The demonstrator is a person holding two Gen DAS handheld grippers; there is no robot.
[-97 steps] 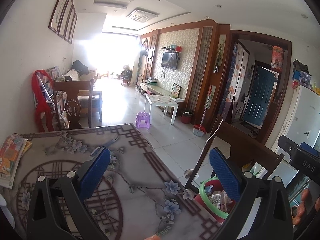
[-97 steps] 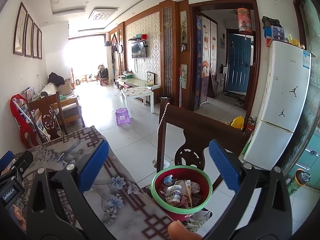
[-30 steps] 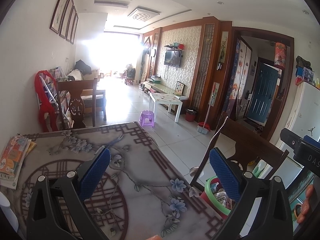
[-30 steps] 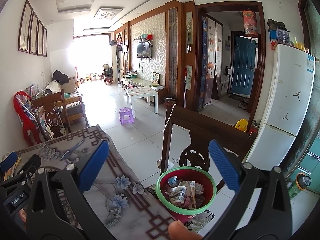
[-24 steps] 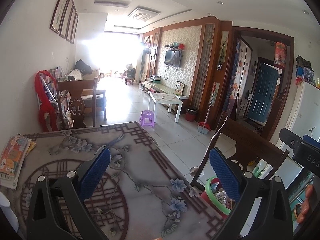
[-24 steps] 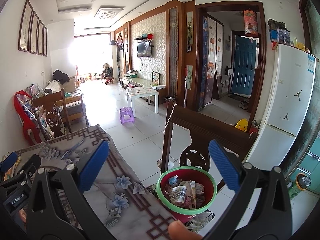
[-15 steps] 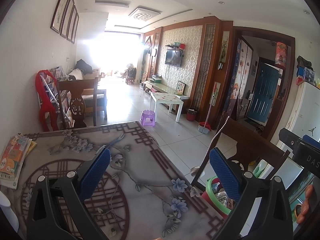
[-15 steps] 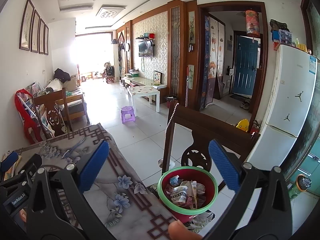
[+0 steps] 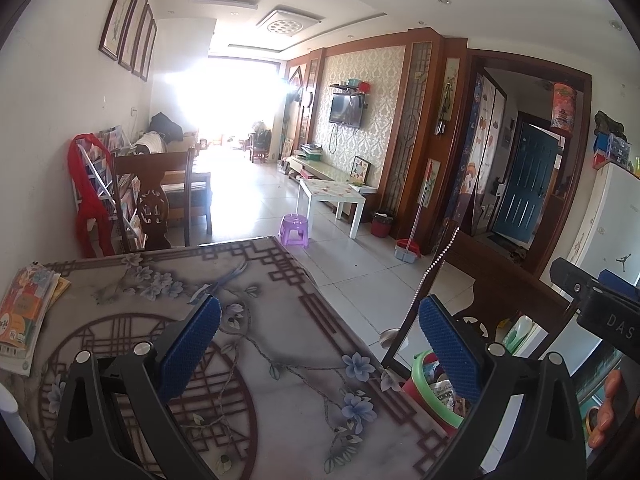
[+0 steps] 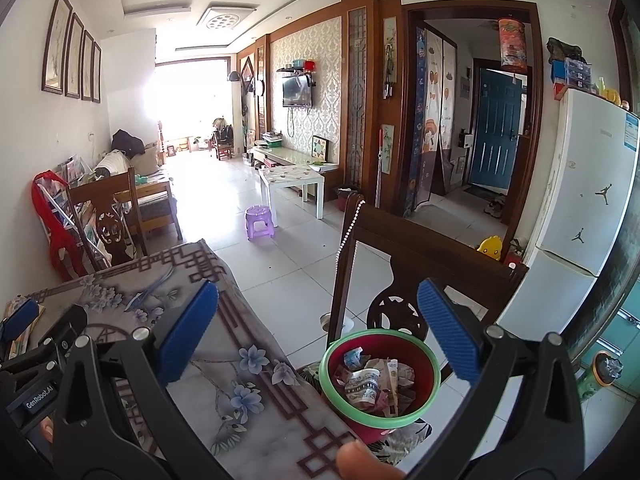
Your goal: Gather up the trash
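Sunlit living room beyond; the floral worktop [image 9: 280,344] shows no litter; both the left gripper [image 9: 320,344] and right gripper [image 10: 318,332] hang empty, fingers spread apart; the red bin [image 10: 380,376] beside the worktop edge already holds crumpled trash [image 10: 362,384]; collecting looks nearly done.

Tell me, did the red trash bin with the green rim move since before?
No. The trash bin sits in the same spot by the table corner, before the dark chair back. Only the camera shifted slightly.
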